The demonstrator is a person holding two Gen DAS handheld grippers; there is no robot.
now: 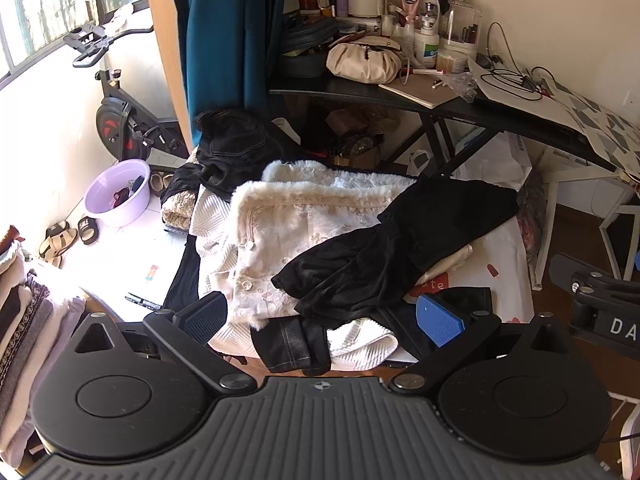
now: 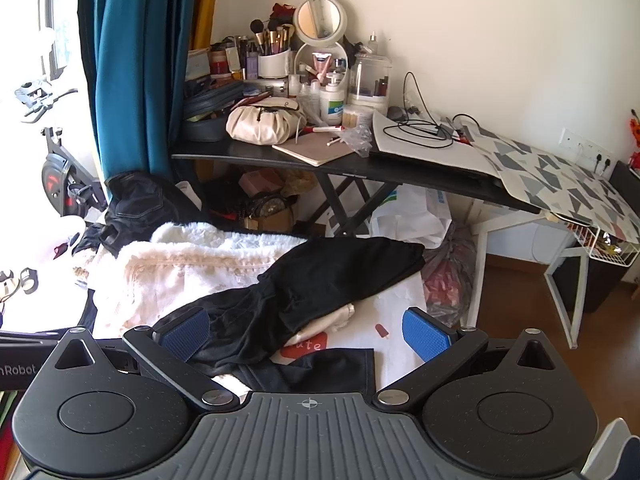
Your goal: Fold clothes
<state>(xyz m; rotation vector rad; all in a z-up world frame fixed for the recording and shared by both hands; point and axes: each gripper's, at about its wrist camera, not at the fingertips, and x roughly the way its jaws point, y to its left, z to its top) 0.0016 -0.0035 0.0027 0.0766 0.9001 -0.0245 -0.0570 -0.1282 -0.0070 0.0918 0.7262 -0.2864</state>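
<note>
Clothes are heaped unfolded on a low surface ahead of both tools: a crumpled black velvety garment [image 1: 400, 248] is draped across a cream fur-trimmed embroidered jacket [image 1: 288, 232], with dark denim jeans [image 1: 236, 144] bunched at 11 o'clock beyond them. The left gripper [image 1: 324, 316] is held with its jaws spread wide and nothing between them, just short of the heap's near edge; the right gripper [image 2: 306, 336] is likewise released and empty, straddling the black garment's near end, seemingly so that top piece can be gripped
</note>
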